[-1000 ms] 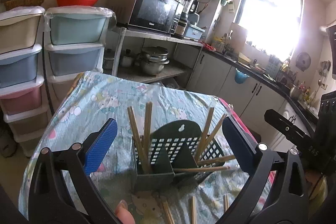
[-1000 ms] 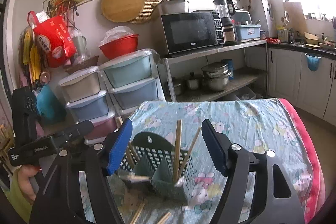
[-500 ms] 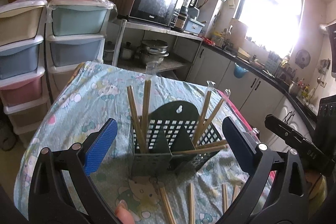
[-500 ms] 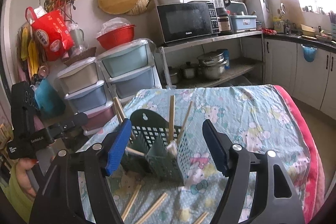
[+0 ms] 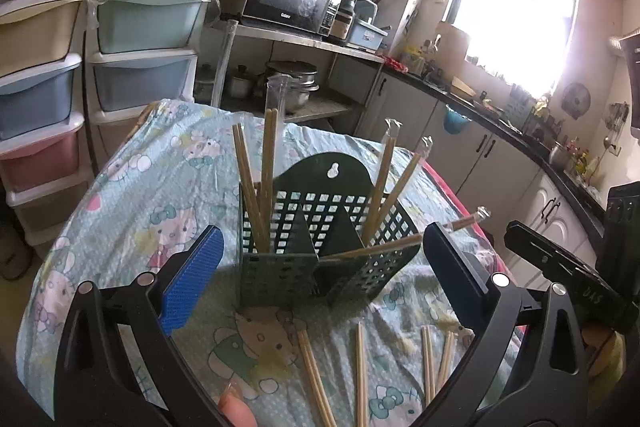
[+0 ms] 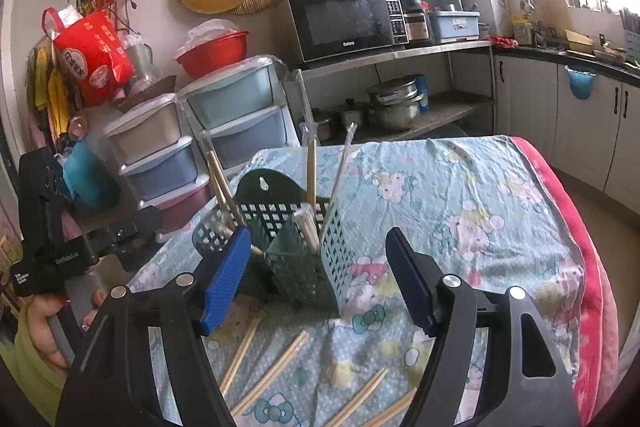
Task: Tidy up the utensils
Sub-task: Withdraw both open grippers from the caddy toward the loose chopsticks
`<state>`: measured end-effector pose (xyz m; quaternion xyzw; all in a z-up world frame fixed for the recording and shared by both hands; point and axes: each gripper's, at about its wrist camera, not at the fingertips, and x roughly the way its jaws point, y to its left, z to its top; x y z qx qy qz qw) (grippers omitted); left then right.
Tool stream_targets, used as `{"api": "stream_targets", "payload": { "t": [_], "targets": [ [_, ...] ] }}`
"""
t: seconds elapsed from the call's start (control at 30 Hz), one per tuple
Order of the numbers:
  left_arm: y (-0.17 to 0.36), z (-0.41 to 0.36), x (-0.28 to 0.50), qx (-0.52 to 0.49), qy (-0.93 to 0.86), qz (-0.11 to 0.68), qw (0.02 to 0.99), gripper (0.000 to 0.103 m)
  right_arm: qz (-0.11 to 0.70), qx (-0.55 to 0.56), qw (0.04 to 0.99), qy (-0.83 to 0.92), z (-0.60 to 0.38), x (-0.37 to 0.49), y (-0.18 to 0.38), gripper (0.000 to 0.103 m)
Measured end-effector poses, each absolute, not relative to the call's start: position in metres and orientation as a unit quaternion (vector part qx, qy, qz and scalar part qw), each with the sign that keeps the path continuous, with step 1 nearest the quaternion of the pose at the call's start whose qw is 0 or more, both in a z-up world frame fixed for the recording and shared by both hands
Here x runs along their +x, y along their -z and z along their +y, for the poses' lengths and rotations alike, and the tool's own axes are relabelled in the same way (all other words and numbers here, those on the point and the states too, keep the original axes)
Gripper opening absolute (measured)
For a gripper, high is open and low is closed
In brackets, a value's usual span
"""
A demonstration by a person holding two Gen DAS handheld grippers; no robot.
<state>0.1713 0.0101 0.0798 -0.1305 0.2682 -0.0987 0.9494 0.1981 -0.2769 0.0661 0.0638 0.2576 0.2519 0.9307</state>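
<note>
Both our grippers dropped closer to the loose chopsticks (image 5: 362, 367) lying in front of the holder (image 5: 320, 247). Left gripper (image 5: 320, 275) and right gripper (image 6: 318, 279) spread, empty. Sticks light, stiff, roll easily; pinch mid-shaft.

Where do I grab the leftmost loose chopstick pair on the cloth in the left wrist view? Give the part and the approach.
Best grip the chopstick pair at mid-length, from above, fingers straddling its width: it lies flat on the cloth, pointing toward the holder, with bare cloth either side.
</note>
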Motion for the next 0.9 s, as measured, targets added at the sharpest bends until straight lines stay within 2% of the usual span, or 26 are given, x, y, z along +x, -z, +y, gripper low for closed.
{"api": "stream_targets", "payload": {
  "t": [0.9],
  "targets": [
    [-0.037, -0.007, 0.165, -0.127, 0.092, 0.318, 0.935, 0.092, 0.309, 0.064, 0.913, -0.257, -0.281, 0.191, -0.026, 0.068]
  ]
}}
